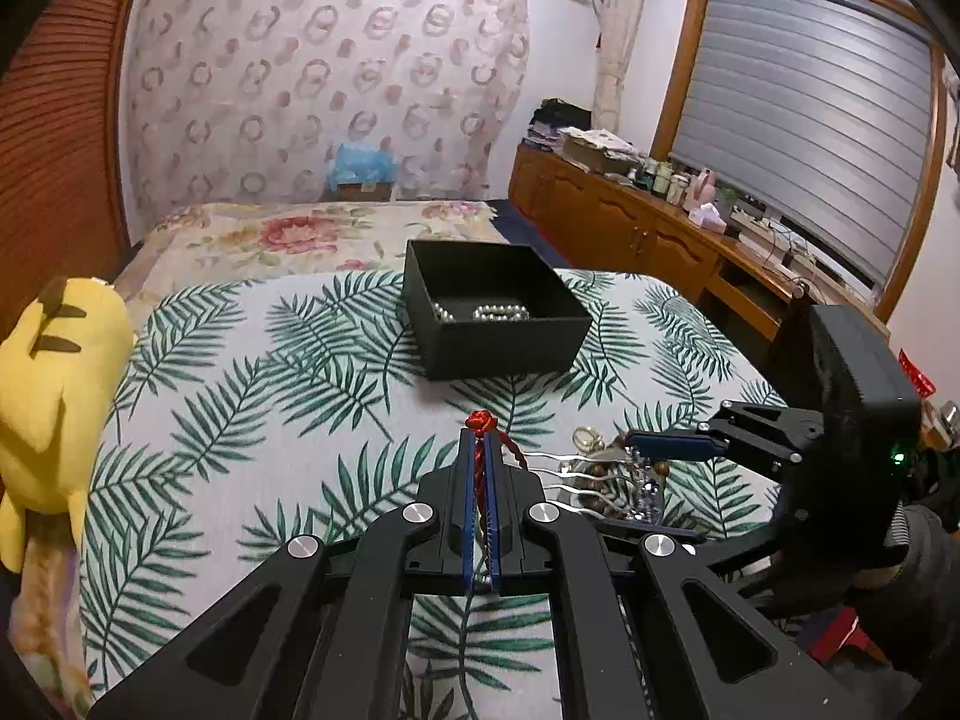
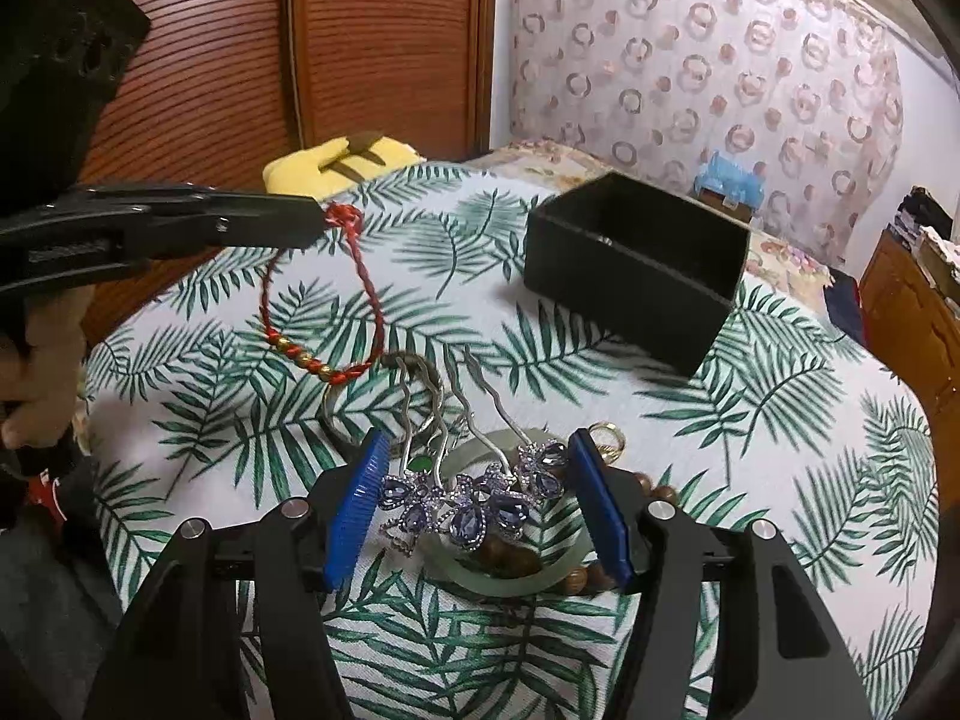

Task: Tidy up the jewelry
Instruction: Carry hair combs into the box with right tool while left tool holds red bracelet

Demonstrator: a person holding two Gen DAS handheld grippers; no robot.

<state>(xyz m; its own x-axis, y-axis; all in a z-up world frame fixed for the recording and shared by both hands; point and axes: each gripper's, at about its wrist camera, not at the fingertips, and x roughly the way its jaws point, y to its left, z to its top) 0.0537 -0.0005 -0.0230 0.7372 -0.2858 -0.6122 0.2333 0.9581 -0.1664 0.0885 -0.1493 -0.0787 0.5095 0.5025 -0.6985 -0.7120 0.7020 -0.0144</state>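
1. Your left tongs (image 1: 480,468) are clamped shut on the red cord bracelet (image 2: 336,312), gripping it at the knot. In the right wrist view the loop hangs free below them, gold beads at its lowest point, which hangs just over the cloth or brushes it; I can't tell which.
2. The box (image 1: 498,324) lies straight ahead of the left tongs, toward the far edge of the worktop (image 1: 252,396), well apart from them. The left hand is the nearer one to it, and the path is clear cloth. Silver beads already sit inside.
3. Your right tongs (image 2: 477,504) stand about half wide, and the pads aren't pressing on anything. The purple hairpins (image 2: 474,507) lie between the pads.
4. The hairpins' flower heads point toward you and the wavy prongs run away toward the box, so the long axis is roughly along the right tongs' own line. Closing across the heads looks workable to me.
5. Look of the pile: blue-purple teardrop stones in silver settings, a pale green bangle (image 2: 498,579) underneath, brown wooden beads (image 2: 591,577) and a gold ring (image 2: 609,438) beside it on the right.
6. Risk, as I judge it: the heads overlap the bangle, so a low grasp may drag it along.
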